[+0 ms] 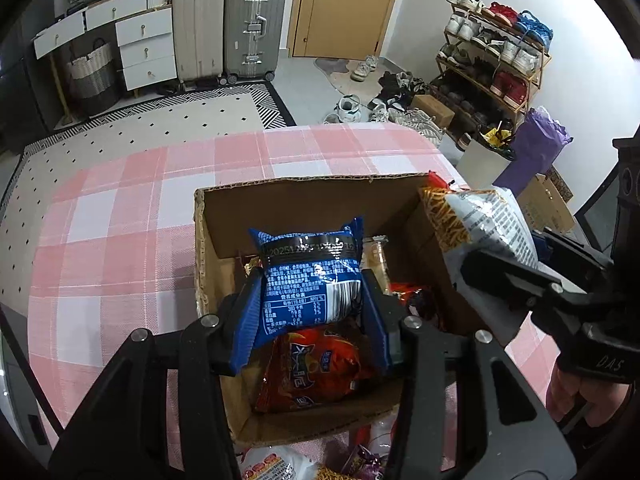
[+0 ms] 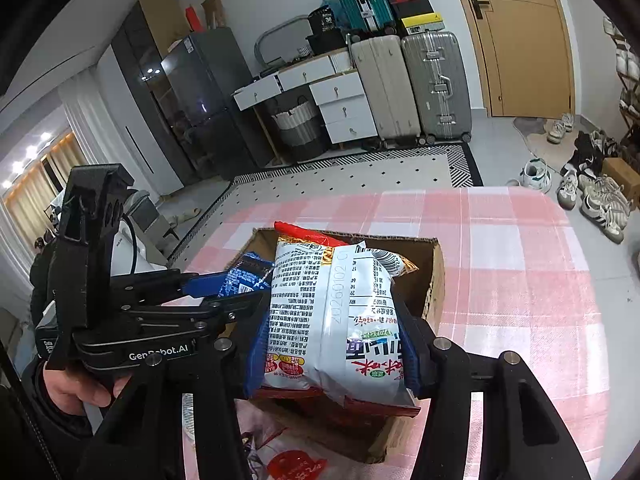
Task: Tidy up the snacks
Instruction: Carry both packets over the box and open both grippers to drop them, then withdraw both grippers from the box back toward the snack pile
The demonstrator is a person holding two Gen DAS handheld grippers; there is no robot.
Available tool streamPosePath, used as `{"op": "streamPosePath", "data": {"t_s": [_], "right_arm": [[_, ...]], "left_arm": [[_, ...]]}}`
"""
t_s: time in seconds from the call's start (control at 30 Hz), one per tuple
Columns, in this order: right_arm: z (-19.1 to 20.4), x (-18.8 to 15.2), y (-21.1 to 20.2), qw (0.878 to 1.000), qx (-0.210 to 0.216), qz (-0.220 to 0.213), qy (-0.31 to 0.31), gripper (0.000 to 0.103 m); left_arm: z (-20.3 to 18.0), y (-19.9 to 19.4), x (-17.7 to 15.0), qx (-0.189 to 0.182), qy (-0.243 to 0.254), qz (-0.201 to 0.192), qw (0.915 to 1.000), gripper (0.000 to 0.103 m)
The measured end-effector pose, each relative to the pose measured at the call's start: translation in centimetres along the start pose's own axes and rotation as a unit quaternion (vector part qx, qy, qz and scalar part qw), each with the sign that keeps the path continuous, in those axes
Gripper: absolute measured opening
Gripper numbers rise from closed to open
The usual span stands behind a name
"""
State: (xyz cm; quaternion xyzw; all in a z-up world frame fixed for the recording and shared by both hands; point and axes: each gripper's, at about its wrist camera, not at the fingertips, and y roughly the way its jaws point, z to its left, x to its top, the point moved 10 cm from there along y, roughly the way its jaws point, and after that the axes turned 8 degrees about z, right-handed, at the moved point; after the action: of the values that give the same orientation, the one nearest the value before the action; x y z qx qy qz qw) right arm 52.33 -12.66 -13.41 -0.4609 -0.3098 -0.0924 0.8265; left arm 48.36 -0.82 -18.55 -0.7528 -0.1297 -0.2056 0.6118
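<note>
A pink-and-white checked cloth covers the worktop (image 1: 132,216), with a dotted rug, two upright suitcases (image 1: 230,24), a wooden door and a crowded shoe rack (image 1: 496,60) beyond it. On the cloth stands an open cardboard box (image 1: 304,200).

Much is cut off. The packets at the box's near edge are half hidden by the gripper bodies. Inside the box, only a red-orange packet (image 1: 316,368) and slivers of other wrappers show under the held bag. The person shows only as a hand on each handle and a dark sleeve.

The left gripper (image 1: 312,300) holds a blue snack bag (image 1: 310,280) over the box interior. Its fingers (image 1: 248,312) press the bag's two sides, and the bag's upper end sticks out past the tips. The gripper tilts steeply downward.

The right gripper (image 2: 336,344) holds a white noodle packet (image 2: 336,320) at its lower half, with a finger on each side. The packet's red top edge reaches forward over the box's right part. In the left wrist view it hangs at the right wall of the box. This gripper tilts down less steeply, just beside the left one.
</note>
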Motion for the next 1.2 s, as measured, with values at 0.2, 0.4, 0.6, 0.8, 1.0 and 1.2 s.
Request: {"op": "streamPosePath", "data": {"t_s": [0.2, 0.4, 0.6, 0.8, 1.0, 1.2], "right_arm": [[-0.3, -0.5, 1.8, 1.000, -0.008, 0.022, -0.008, 0.068], [-1.1, 0.1, -1.4, 0.999, -0.026, -0.022, -0.001, 0.082], [-0.6, -0.1, -5.0, 0.999, -0.029, -0.045, -0.002, 0.084], [0.9, -1.4, -7.8, 0.998, -0.031, -0.049, -0.014, 0.086], [1.7, -2.9, -10.5, 0.997, -0.033, -0.063, -0.014, 0.088], [3.3, -4.9, -12.9, 0.996, -0.027, -0.078, -0.013, 0.090]], "left_arm": [[-0.1, 0.3, 0.1, 0.033, 0.017, -0.005, 0.9993, 0.073], [-0.2, -2.3, -0.2, 0.036, 0.012, -0.027, 0.9989, 0.080], [-1.0, -5.9, -1.6, 0.029, 0.013, -0.044, 0.9985, 0.080], [-2.3, -9.3, -2.9, 0.027, 0.021, -0.067, 0.9972, 0.081], [-4.0, -12.9, -4.5, 0.023, 0.034, -0.090, 0.9951, 0.086], [-5.3, -16.1, -6.9, 0.030, 0.040, -0.105, 0.9932, 0.092]]}}
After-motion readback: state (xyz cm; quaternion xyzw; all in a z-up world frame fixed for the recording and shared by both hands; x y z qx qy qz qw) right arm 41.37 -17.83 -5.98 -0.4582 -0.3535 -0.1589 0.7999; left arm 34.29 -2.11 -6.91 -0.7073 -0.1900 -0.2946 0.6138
